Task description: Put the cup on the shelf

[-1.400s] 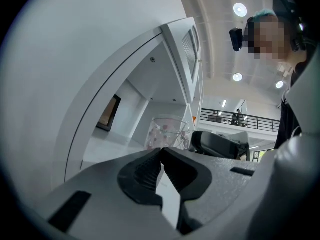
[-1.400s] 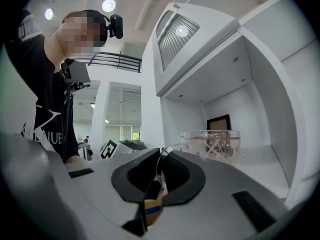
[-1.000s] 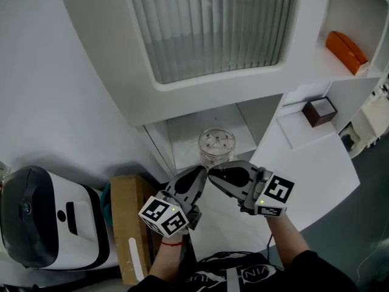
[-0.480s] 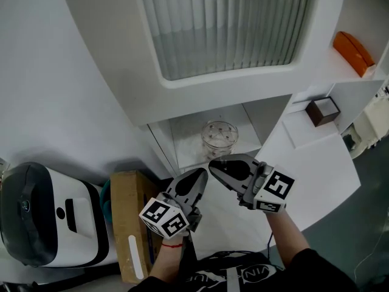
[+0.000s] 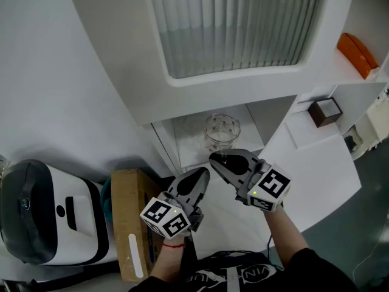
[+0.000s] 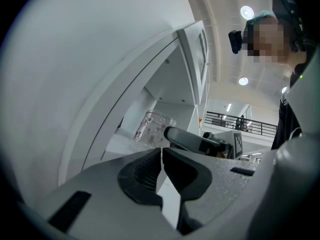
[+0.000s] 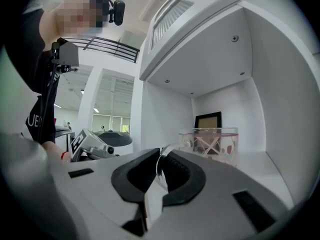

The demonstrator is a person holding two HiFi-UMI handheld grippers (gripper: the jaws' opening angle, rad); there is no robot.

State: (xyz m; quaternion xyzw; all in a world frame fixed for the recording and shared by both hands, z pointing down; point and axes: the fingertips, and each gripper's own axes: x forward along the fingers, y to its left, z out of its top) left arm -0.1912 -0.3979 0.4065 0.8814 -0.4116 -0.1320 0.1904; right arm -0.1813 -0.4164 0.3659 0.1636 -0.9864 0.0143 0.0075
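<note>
A clear glass cup (image 5: 222, 129) with a printed pattern is held inside the open white shelf niche (image 5: 188, 143), under the cabinet; whether its base touches the shelf floor I cannot tell. My right gripper (image 5: 214, 157) is shut on the cup's clear handle, which shows between its jaws in the right gripper view (image 7: 160, 156), with the cup (image 7: 212, 143) just beyond. My left gripper (image 5: 204, 173) hangs to the left and slightly nearer, shut with nothing in it (image 6: 161, 151). From there the cup (image 6: 152, 130) shows past the right gripper (image 6: 200, 143).
A ribbed glass cabinet door (image 5: 237, 23) hangs above the niche. A small brown box (image 5: 324, 111) and an orange object (image 5: 358, 50) sit on ledges at the right. A cardboard box (image 5: 129, 224) and a white-and-black appliance (image 5: 42, 215) stand at the lower left.
My right gripper has carried the cup farther into the shelf niche. The left gripper has stayed almost still and shut.
</note>
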